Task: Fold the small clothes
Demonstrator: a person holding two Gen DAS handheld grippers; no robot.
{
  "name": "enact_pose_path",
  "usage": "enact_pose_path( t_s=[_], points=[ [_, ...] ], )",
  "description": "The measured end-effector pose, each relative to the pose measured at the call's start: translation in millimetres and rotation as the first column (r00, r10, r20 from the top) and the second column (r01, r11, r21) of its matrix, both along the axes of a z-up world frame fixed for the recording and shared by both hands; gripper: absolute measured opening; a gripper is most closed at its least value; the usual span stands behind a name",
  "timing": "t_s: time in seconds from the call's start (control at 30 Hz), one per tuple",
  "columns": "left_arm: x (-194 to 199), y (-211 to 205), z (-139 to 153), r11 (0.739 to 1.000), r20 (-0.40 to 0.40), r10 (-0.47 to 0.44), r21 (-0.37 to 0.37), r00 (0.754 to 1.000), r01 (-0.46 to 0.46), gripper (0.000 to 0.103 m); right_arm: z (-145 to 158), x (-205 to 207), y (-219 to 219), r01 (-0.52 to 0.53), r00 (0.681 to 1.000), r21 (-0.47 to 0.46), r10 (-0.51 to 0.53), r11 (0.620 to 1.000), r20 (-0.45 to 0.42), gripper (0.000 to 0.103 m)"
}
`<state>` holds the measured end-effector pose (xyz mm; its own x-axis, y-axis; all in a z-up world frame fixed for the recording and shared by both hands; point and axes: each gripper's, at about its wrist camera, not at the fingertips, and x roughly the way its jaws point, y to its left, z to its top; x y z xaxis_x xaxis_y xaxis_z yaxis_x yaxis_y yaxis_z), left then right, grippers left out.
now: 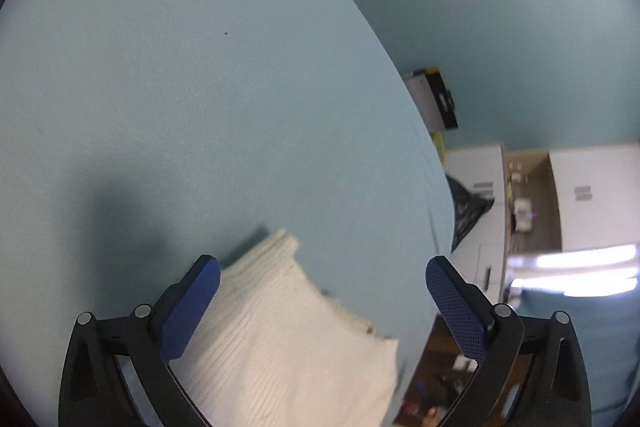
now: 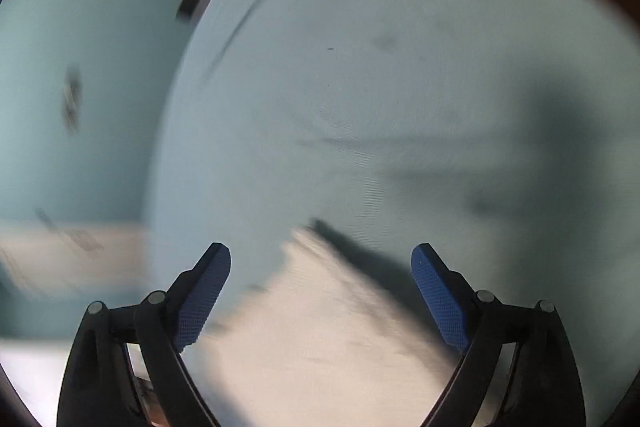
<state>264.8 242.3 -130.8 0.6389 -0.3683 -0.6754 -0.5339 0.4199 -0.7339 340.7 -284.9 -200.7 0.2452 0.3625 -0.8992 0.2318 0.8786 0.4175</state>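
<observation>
A white ribbed garment [image 1: 288, 339] lies on the pale blue cloth surface [image 1: 200, 87], folded into layers with a frayed edge on its right. My left gripper [image 1: 322, 277] stands wide open over it; the blue pads [image 1: 192, 307] press on nothing, and the cloth's corner reaches up between them. In the right wrist view the same white garment [image 2: 320, 339] lies blurred below my right gripper [image 2: 320, 267], which is also wide open, its blue pads [image 2: 440, 299] clear of the fabric.
The blue surface ends at a rounded edge [image 1: 432, 167] on the right of the left wrist view. Beyond it are white cabinets [image 1: 592, 195], a black bag [image 1: 466, 207] and a grey box [image 1: 432, 99]. The right wrist view is motion-blurred.
</observation>
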Motion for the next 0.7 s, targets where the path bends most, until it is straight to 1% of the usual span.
enact_pose_path(
  t_s=[0.03, 0.07, 0.1, 0.17, 0.23, 0.27, 0.3, 0.33, 0.37, 0.4, 0.43, 0.47, 0.5, 0.53, 0.57, 0.6, 0.63, 0.67, 0.7],
  points=[
    [-6.1, -7.7, 1.4, 0.999, -0.009, -0.031, 0.032, 0.999, 0.031, 0.103, 2.2, 1.6, 13.3, -0.071, 0.997, -0.081, 0.073, 0.994, 0.013, 0.09],
    [-5.9, -11.4, 0.6, 0.997, -0.019, -0.05, 0.055, 0.999, 0.051, 0.103, 0.7, 2.4, 27.2, -0.141, 0.989, -0.15, 0.146, 0.979, 0.02, 0.09],
    [-8.8, -21.1, -2.3, 0.992, -0.044, -0.088, 0.092, 0.995, 0.092, 0.103, -3.8, 3.0, 40.3, -0.203, 0.978, -0.197, 0.209, 0.959, 0.012, 0.09],
    [-13.0, -39.6, -10.9, 0.976, -0.063, -0.163, 0.134, 0.985, 0.17, 0.103, -15.3, 3.3, 57.5, -0.268, 0.961, -0.214, 0.275, 0.939, 0.002, 0.09],
    [-13.7, -61.1, -20.5, 0.954, -0.089, -0.235, 0.169, 0.968, 0.247, 0.103, -33.5, 13.9, 76.3, -0.336, 0.941, -0.195, 0.337, 0.921, -0.031, 0.09],
    [-15.9, -74.3, -26.0, 0.936, -0.098, -0.281, 0.193, 0.955, 0.296, 0.103, -41.7, 17.9, 84.2, -0.362, 0.932, -0.208, 0.359, 0.909, -0.052, 0.09],
    [-14.9, -85.5, -26.9, 0.92, -0.109, -0.308, 0.22, 0.945, 0.325, 0.103, -50.2, 21.4, 92.5, -0.38, 0.924, -0.234, 0.376, 0.895, -0.065, 0.086],
    [-16.8, -96.8, -31.9, 0.895, -0.128, -0.335, 0.267, 0.934, 0.357, 0.103, -54.9, 22.6, 96.5, -0.388, 0.921, -0.243, 0.382, 0.889, -0.074, 0.074],
    [-20.4, -99.6, -31.5, 0.881, -0.135, -0.347, 0.293, 0.928, 0.372, 0.103, -61.0, 23.0, 100.7, -0.4, 0.916, -0.239, 0.39, 0.885, -0.089, 0.047],
    [-21.7, -107.8, -37.0, 0.856, -0.151, -0.364, 0.335, 0.919, 0.394, 0.103, -68.0, 21.1, 106.0, -0.422, 0.907, -0.222, 0.407, 0.879, -0.11, 0.028],
    [-23.1, -111.2, -37.3, 0.841, -0.162, -0.372, 0.358, 0.914, 0.405, 0.103, -68.3, 18.9, 109.6, -0.43, 0.903, -0.243, 0.416, 0.87, -0.108, 0.011],
    [-26.5, -115.0, -39.3, 0.821, -0.176, -0.379, 0.39, 0.908, 0.418, 0.103, -62.9, 15.5, 112.0, -0.427, 0.903, -0.294, 0.421, 0.855, -0.086, 0.008],
    [-27.8, -117.8, -42.5, 0.81, -0.184, -0.378, 0.409, 0.907, 0.421, 0.103, -55.5, 12.7, 111.6, -0.413, 0.907, -0.321, 0.418, 0.852, -0.056, 0.007],
    [-29.7, -120.2, -45.1, 0.801, -0.189, -0.373, 0.429, 0.908, 0.418, 0.103, -41.9, 9.2, 105.4, -0.364, 0.922, -0.33, 0.387, 0.871, 0.004, 0.007],
    [-31.2, -121.8, -47.0, 0.798, -0.187, -0.368, 0.44, 0.911, 0.412, 0.103, -28.2, 5.8, 96.1, -0.309, 0.937, -0.312, 0.344, 0.898, 0.062, 0.006],
    [-31.9, -123.2, -50.0, 0.793, -0.187, -0.357, 0.457, 0.915, 0.403, 0.103, -16.2, 2.2, 87.3, -0.267, 0.943, -0.286, 0.311, 0.92, 0.118, 0.006],
    [-31.6, -124.3, -54.2, 0.784, -0.197, -0.344, 0.478, 0.918, 0.396, 0.103, -10.4, -0.5, 81.7, -0.245, 0.944, -0.269, 0.292, 0.931, 0.151, 0.006],
    [-31.0, -125.4, -57.6, 0.782, -0.205, -0.335, 0.484, 0.92, 0.393, 0.103, -10.2, -2.3, 79.1, -0.232, 0.945, -0.278, 0.283, 0.932, 0.16, 0.006],
    [-28.8, -125.1, -64.6, 0.783, -0.22, -0.323, 0.484, 0.92, 0.391, 0.103, -15.7, -2.0, 82.5, -0.23, 0.949, -0.298, 0.282, 0.926, 0.143, 0.006]
  ],
)
